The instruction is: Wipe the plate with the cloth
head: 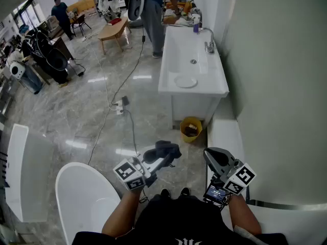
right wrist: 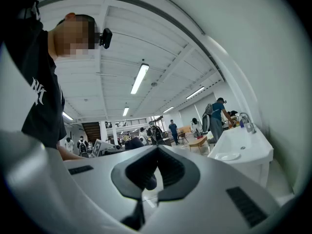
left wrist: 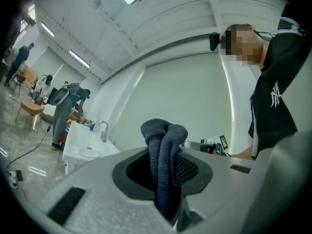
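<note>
A white plate (head: pixel 185 81) lies in the basin of a long white sink (head: pixel 214 86) far ahead of me, by the right wall. The plate (left wrist: pixel 89 152) looks small in the left gripper view, and the right gripper view also shows the plate (right wrist: pixel 227 156). My left gripper (head: pixel 170 156) is held at waist height, shut on a bunched dark grey cloth (head: pixel 166 148). The cloth (left wrist: pixel 163 130) sticks up from between the jaws of that gripper (left wrist: pixel 170 172). My right gripper (head: pixel 209 155) is beside it, shut and holding nothing, and its own view shows this gripper (right wrist: pixel 157 151) with the jaws together.
A yellow bin (head: pixel 191 129) stands on the floor at the sink's near end. A faucet (head: pixel 208 42) rises at the sink's far side. A white bathtub (head: pixel 84 198) is at my lower left. A power strip (head: pixel 121 104) with cables lies on the tiled floor. People stand far off.
</note>
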### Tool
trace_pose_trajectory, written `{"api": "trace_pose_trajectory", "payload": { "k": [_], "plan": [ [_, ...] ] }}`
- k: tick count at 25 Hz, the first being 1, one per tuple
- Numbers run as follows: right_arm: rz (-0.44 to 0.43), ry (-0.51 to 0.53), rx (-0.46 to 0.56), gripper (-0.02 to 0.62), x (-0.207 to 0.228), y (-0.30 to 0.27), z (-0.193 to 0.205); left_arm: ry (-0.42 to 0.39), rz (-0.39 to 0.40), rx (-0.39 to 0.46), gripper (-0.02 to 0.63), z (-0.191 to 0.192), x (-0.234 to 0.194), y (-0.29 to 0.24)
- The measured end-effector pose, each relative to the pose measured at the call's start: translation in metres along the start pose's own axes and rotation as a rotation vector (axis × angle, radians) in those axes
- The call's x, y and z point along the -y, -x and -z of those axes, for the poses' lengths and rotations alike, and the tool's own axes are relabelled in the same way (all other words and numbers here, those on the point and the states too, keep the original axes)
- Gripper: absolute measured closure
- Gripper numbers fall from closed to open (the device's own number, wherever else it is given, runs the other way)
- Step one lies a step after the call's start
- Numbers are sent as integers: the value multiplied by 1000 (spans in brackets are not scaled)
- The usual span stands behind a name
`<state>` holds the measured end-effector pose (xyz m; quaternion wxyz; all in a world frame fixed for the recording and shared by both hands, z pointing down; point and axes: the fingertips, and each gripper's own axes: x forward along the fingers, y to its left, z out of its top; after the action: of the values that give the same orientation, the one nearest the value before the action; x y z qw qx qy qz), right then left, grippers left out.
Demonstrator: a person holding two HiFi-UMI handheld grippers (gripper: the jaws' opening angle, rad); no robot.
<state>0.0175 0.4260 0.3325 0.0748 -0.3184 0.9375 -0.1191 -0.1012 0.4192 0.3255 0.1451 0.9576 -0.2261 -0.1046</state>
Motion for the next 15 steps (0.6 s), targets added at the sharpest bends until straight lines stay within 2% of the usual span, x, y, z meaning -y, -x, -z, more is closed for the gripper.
{"api": "trace_pose_trajectory", "payload": {
  "k": [7,15],
  "plan": [
    [16,10,-15,592,1,-2,0,-9,-19,-28,538,17,-13,8],
    [36,-5,26,591,9,-3,-6,-33,-43,-53,538,19,-20,12]
  ]
}}
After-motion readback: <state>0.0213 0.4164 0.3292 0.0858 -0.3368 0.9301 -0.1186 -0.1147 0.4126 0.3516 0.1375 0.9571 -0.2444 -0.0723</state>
